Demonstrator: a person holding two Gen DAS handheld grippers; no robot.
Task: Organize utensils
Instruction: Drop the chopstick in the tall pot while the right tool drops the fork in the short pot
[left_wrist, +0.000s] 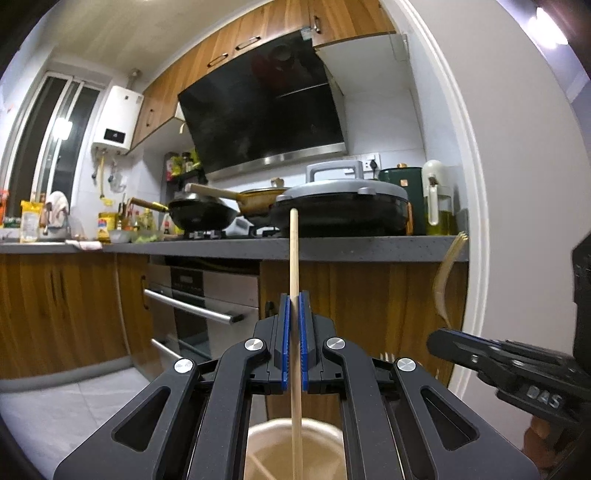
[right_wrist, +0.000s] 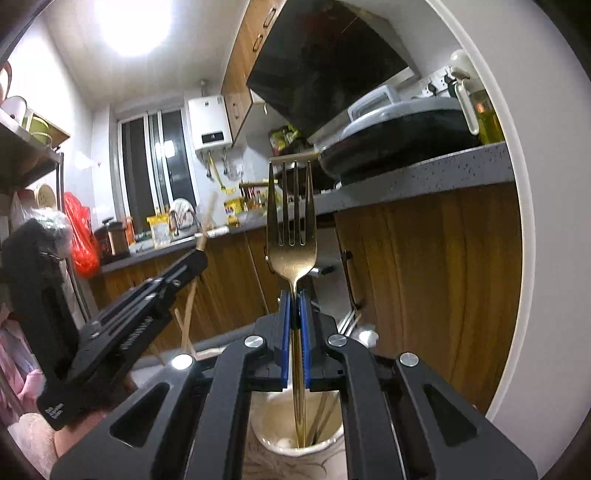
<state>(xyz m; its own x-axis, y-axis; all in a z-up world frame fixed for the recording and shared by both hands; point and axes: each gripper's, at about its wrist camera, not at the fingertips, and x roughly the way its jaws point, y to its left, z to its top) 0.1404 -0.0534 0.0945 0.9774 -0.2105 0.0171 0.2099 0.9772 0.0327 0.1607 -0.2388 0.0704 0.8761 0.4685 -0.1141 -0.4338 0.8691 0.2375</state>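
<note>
A pale wooden chopstick (left_wrist: 294, 258) stands upright, its lower end inside a cream utensil cup (left_wrist: 258, 435). A gold fork (right_wrist: 291, 221) stands tines up, its handle reaching down into the cup, where other utensils stand

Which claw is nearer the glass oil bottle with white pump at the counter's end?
Right. The right claw, shut on a gold fork, sits below the glass oil bottle; the left claw, gripping a wooden chopstick, is farther left.

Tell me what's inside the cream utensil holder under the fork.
The gold fork's handle dips into the cream holder, beside thin chopstick-like sticks. The holder's bottom stays hidden behind the right tool.
</note>
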